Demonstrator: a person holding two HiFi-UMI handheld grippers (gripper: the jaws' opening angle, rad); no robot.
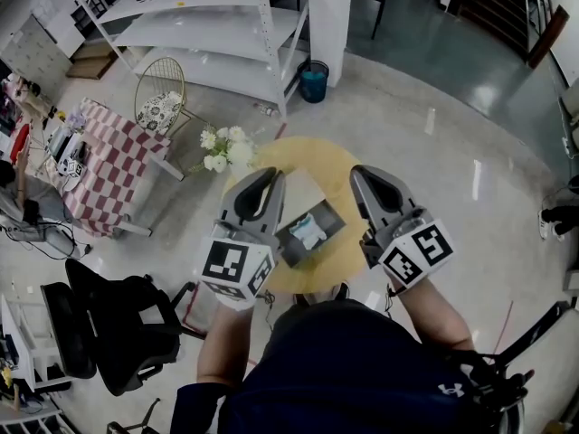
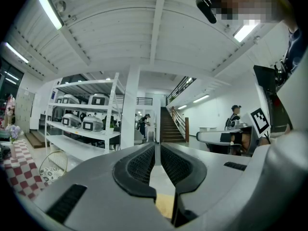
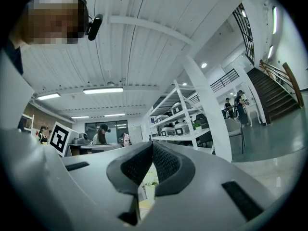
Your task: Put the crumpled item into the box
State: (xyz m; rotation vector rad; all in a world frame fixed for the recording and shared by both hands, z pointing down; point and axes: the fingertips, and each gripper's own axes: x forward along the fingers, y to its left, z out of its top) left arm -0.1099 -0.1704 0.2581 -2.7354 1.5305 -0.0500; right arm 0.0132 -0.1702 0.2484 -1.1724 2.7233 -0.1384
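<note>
In the head view an open grey box [image 1: 333,217] stands on a round yellow table [image 1: 312,163]. A crumpled pale blue-white item [image 1: 308,231] lies inside the box. My left gripper [image 1: 261,178] is held above the table just left of the box, jaws shut with nothing between them. My right gripper [image 1: 365,175] hovers just right of the box, also shut and empty. In the left gripper view the left gripper [image 2: 157,146] points level into the room, with its pads together. The right gripper view shows the right gripper [image 3: 151,146] likewise closed. Neither gripper view shows the box.
White flowers [image 1: 226,149] stand at the table's far left edge. A checkered-cloth table [image 1: 104,165] and a wire chair [image 1: 161,93] are to the left. A black office chair [image 1: 118,333] is near left. White shelving [image 1: 217,25] and a blue bin [image 1: 314,81] stand behind.
</note>
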